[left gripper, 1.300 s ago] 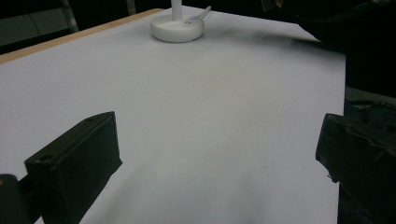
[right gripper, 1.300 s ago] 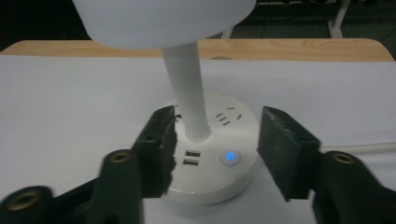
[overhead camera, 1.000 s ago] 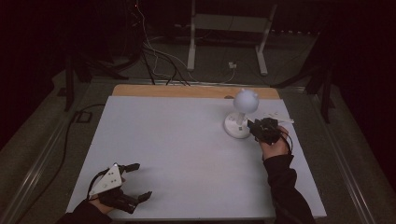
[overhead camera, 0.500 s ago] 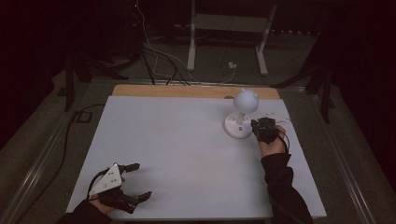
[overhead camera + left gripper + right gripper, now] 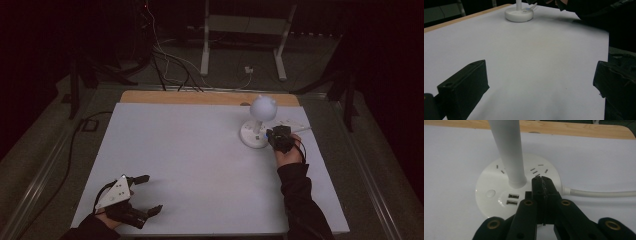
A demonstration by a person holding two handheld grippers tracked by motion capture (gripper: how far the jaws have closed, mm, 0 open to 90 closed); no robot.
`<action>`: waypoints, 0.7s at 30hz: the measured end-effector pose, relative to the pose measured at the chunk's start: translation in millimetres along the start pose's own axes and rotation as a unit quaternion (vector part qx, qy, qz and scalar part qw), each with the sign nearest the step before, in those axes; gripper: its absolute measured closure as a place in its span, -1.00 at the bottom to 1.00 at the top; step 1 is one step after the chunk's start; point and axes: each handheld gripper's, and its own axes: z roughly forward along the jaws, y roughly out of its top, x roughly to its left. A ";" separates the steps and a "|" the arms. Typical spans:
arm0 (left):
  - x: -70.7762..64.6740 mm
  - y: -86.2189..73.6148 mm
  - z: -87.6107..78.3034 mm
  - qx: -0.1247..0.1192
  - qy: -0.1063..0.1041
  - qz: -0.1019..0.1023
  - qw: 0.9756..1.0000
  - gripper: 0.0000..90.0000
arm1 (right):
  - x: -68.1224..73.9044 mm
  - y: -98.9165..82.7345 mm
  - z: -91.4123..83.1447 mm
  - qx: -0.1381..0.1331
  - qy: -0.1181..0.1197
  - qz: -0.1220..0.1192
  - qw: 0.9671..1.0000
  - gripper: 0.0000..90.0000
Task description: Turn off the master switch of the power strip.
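A white desk lamp [image 5: 263, 107] with a round head stands on a round base [image 5: 250, 137] at the table's far right. In the right gripper view the base [image 5: 489, 180] carries socket slots, two USB ports [image 5: 512, 198] and a round button [image 5: 490, 193]; the stem [image 5: 509, 152] rises from its middle. My right gripper [image 5: 541, 180] is shut with nothing between its jaws, its tips over the base just right of the stem. In the high view it [image 5: 272, 136] sits at the base's right edge. My left gripper [image 5: 151, 193] rests open at the near left, [image 5: 540, 85] nothing between its jaws.
The lamp's white cable [image 5: 599, 193] runs off to the right across the white table top [image 5: 190, 150]. A wooden strip [image 5: 200, 97] borders the far edge. Beyond it, floor cables [image 5: 170, 70] and a metal stand [image 5: 245, 30] lie in the dark.
The right gripper has edged slightly left toward the lamp base. The left gripper has not moved.
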 end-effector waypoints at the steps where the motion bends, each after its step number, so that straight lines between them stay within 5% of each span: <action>1: 0.0 0.0 -0.1 0.000 0.000 0.000 1.000 -0.99 | 0.3 -0.4 1.0 0.001 -0.001 -0.001 1.000 1.00; 21: -0.1 -0.2 0.1 0.000 -0.001 0.000 1.000 -0.99 | 0.1 -7.3 14.2 0.003 -0.011 -0.006 1.000 1.00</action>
